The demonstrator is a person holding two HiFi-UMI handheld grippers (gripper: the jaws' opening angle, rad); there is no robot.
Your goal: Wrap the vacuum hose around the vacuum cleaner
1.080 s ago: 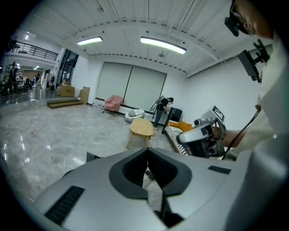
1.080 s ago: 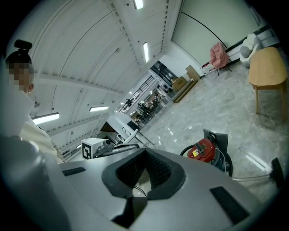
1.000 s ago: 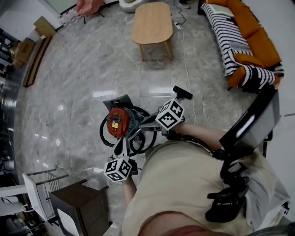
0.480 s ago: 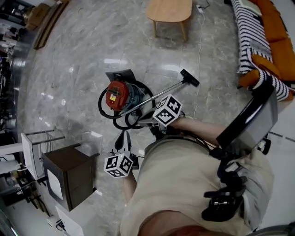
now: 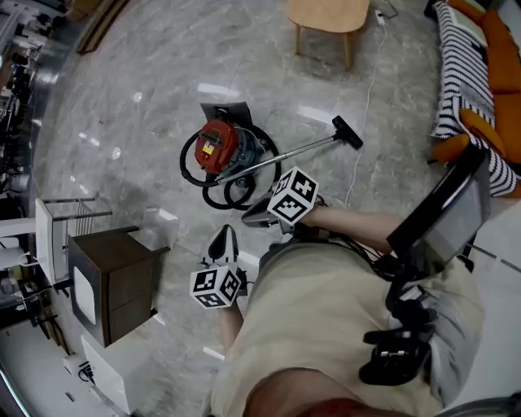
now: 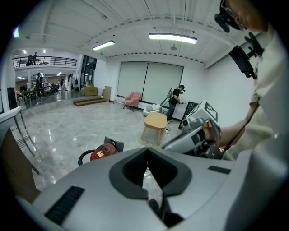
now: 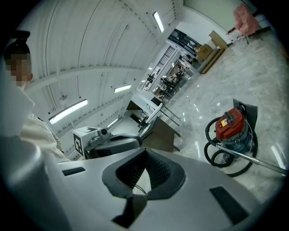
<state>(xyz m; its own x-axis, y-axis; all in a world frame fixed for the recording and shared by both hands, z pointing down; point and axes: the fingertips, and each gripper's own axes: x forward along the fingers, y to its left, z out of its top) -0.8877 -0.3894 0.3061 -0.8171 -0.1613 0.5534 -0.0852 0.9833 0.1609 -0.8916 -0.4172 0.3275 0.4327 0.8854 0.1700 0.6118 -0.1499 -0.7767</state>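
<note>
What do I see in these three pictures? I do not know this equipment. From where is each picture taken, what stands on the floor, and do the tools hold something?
There is no robot here: a person holds a two-jaw gripper in each hand. The head view comes from a camera on the person's head, looking down. It shows the left gripper and the right gripper, each carrying a cube with square markers. The other two views come from cameras riding on the grippers, looking along their jaws. In both, the jaws are closed with nothing between them, so nothing is held. On the marble floor stands a red vacuum cleaner. Its black hose lies in loops around it. Nearby are a dark cabinet, a wooden table and a striped sofa.
</note>
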